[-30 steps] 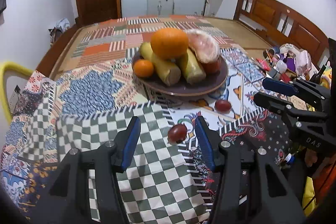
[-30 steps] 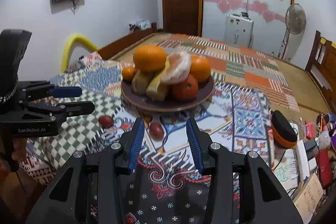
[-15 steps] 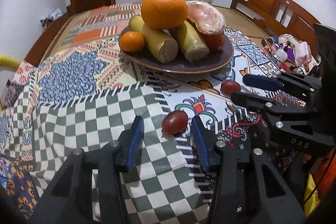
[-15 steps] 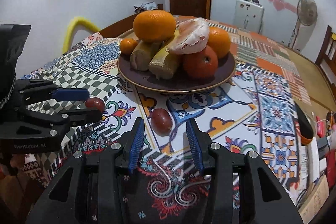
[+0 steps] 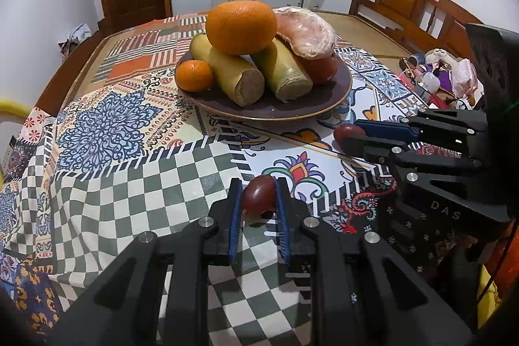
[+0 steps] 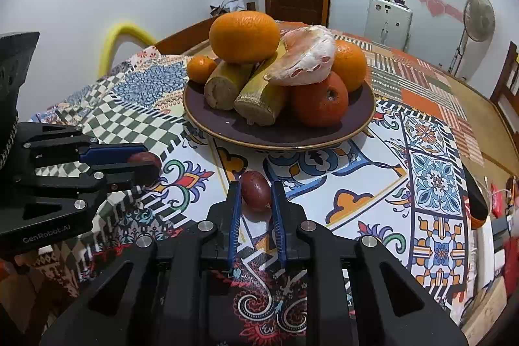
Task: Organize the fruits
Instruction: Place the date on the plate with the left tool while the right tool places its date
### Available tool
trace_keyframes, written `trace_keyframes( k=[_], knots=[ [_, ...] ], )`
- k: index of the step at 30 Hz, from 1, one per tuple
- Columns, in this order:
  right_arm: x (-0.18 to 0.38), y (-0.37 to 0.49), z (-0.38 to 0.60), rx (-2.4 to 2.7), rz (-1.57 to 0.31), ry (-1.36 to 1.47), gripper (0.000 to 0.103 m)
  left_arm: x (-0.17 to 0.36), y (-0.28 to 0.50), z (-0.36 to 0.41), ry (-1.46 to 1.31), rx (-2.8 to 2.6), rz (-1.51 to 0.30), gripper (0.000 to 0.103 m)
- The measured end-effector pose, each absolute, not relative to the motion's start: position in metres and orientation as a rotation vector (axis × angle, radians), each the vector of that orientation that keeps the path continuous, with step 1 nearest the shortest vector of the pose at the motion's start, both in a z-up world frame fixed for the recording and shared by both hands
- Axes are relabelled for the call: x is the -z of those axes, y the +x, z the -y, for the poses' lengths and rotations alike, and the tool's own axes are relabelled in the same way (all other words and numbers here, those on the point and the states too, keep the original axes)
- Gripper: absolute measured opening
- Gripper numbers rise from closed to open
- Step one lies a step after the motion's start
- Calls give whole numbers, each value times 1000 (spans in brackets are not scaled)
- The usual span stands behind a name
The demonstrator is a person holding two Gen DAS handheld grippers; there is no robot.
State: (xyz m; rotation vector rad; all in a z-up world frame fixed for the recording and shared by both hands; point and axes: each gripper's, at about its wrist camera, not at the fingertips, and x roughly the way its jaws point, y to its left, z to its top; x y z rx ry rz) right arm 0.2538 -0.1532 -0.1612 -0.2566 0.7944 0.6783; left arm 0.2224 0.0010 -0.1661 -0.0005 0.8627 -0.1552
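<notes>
Grippers that stood open a second ago are now closed, our left gripper and right gripper each pinching a dark red fruit on the tablecloth beside the plate, ready for lifting.

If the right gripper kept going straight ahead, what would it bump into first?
The right gripper, shut on a small red fruit, points at the brown plate. It would probably meet the plate's near rim first, though depth is hard to judge.
</notes>
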Motion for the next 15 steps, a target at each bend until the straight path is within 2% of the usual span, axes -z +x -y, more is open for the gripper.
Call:
trace_keyframes(
  k=[15],
  knots=[
    [115,244,168,-668,-666,-197,17,115,219,-11,-33,151,-740,20]
  ],
)
